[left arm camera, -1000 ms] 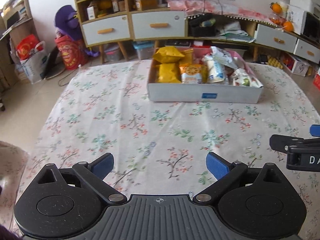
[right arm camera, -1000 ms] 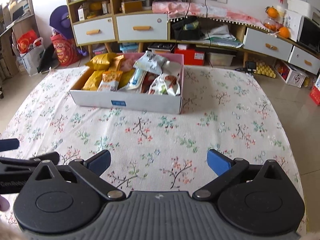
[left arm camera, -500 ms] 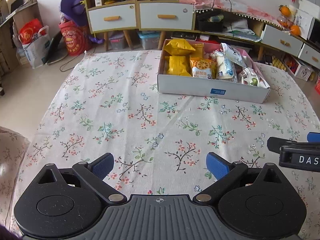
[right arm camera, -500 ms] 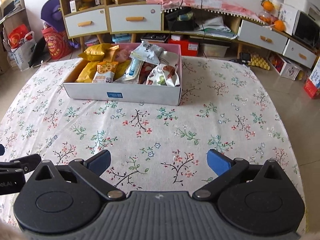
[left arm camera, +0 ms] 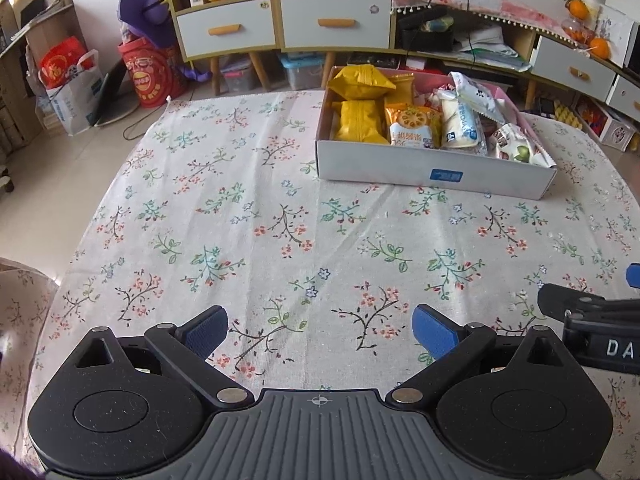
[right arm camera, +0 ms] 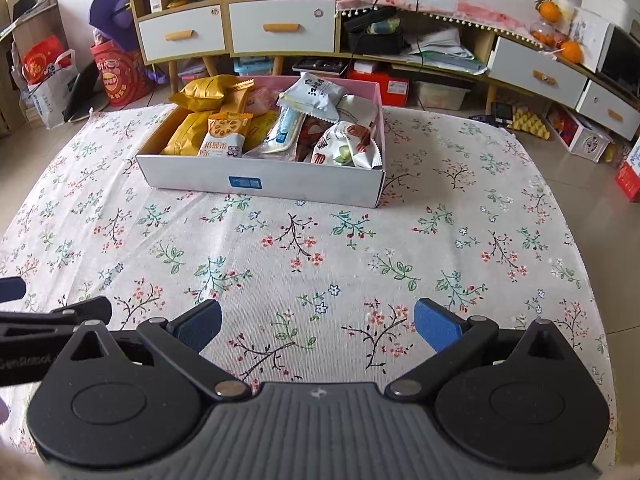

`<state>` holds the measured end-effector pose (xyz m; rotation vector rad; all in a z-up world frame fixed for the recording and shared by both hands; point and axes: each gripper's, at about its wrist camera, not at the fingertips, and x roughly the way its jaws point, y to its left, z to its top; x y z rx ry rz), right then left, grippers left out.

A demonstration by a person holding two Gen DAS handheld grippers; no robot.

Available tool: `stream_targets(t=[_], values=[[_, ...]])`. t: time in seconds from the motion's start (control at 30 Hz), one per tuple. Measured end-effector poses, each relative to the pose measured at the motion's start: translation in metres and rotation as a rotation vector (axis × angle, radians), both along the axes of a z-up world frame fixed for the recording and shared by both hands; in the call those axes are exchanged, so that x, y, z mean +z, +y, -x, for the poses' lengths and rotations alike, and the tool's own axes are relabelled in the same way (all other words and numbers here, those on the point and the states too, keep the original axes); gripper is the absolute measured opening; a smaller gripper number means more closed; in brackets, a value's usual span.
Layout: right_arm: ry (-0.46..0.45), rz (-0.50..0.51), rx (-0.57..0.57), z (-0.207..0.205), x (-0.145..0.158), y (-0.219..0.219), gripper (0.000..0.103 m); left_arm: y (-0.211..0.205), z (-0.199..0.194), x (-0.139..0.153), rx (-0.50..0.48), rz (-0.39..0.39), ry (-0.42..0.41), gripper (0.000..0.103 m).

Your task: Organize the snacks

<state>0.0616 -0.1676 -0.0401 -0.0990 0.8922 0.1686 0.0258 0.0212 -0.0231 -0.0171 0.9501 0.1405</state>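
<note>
Both the left gripper (left arm camera: 320, 330) and right gripper (right arm camera: 318, 326) are hovering spread and empty near the table's (right arm camera: 280, 248) front edge, so each should be approaching the snack box (right arm camera: 264, 178) squarely, targeting one packet.

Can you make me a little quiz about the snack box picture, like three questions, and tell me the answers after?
1. True or false: both the left gripper and the right gripper are holding a snack.
2. Where are the snacks? A) scattered on the tablecloth B) inside the white box C) on the floor
3. Fill in the word: the two plain packets at the left end of the box are ____ in colour.

Key:
1. False. Both grippers are open and empty, above the cloth.
2. B. The packets all sit in the box.
3. Yellow.
</note>
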Motion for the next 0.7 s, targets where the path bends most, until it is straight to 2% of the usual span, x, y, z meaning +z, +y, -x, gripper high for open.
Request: stream_targets(t=[0.7], values=[[0.027, 0.012, -0.006, -0.005, -0.006, 0.005, 0.103, 0.006, -0.01, -0.013, 0.007, 0.003, 0.046, 0.1]])
